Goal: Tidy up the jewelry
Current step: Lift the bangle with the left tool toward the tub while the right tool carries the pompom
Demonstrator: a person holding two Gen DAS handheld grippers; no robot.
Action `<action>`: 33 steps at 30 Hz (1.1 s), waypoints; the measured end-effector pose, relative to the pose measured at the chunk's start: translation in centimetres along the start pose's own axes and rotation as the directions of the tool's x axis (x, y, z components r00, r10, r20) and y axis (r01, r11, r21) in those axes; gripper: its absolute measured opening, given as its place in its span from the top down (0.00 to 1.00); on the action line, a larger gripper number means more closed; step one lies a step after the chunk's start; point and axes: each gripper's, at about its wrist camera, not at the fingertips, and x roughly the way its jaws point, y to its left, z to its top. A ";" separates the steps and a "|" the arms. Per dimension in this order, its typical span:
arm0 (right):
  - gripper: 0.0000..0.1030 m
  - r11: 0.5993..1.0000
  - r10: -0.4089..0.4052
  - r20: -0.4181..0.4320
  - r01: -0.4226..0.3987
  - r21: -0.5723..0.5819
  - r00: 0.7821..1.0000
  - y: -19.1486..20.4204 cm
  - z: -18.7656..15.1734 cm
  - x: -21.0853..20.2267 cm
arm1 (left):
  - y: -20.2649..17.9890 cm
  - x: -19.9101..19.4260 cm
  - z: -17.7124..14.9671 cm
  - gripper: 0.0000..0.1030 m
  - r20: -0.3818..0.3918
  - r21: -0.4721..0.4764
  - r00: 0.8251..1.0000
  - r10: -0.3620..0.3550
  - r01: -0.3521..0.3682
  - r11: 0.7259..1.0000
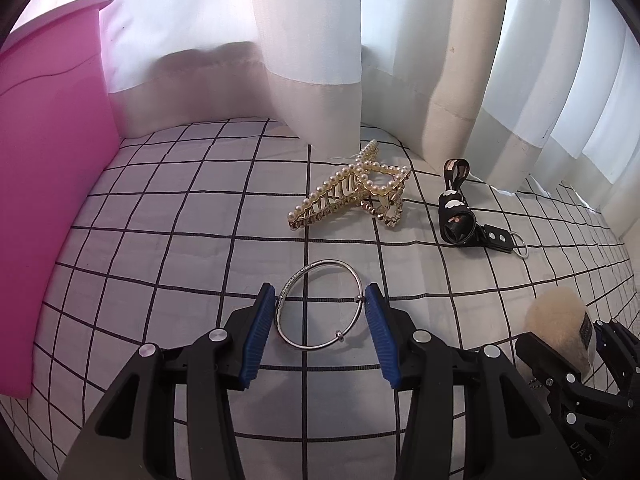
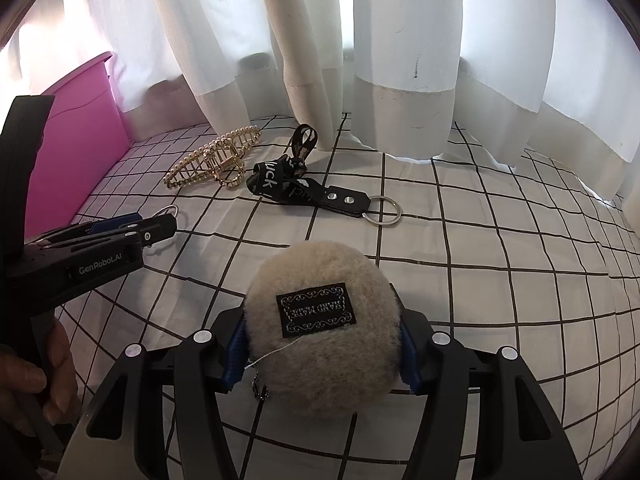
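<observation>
A thin silver bangle (image 1: 318, 304) lies flat on the checked cloth, between the blue pads of my left gripper (image 1: 320, 308). The jaws stand open on either side of it, close to its rim. My right gripper (image 2: 320, 344) is shut on a beige fluffy pom-pom (image 2: 320, 332) with a black label. The pom-pom (image 1: 560, 324) and right gripper also show at the lower right of the left wrist view. The left gripper (image 2: 160, 226) shows at the left of the right wrist view, over the bangle (image 2: 168, 212).
A gold pearl hair claw (image 1: 352, 196) and a black strap keychain (image 1: 468, 216) with a metal ring lie beyond the bangle. A pink bin (image 1: 52, 184) stands at the left. White curtains (image 1: 320, 40) hang along the back edge.
</observation>
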 end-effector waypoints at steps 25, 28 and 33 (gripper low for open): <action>0.44 0.979 0.146 0.051 -0.137 -0.150 0.988 -0.9 5.0 -8.0 | -1.8 -11.2 2.3 0.56 0.100 -0.126 0.993 0.062 -0.049 0.991; 0.44 0.966 0.197 0.070 -0.181 -0.182 0.978 -0.3 6.5 -9.6 | -1.5 -13.9 2.9 0.56 0.124 -0.170 0.988 0.090 -0.068 0.983; 0.44 0.936 0.276 0.103 -0.243 -0.253 0.956 1.5 9.3 -12.1 | -0.4 -18.7 3.6 0.56 0.183 -0.239 0.970 0.159 -0.113 0.964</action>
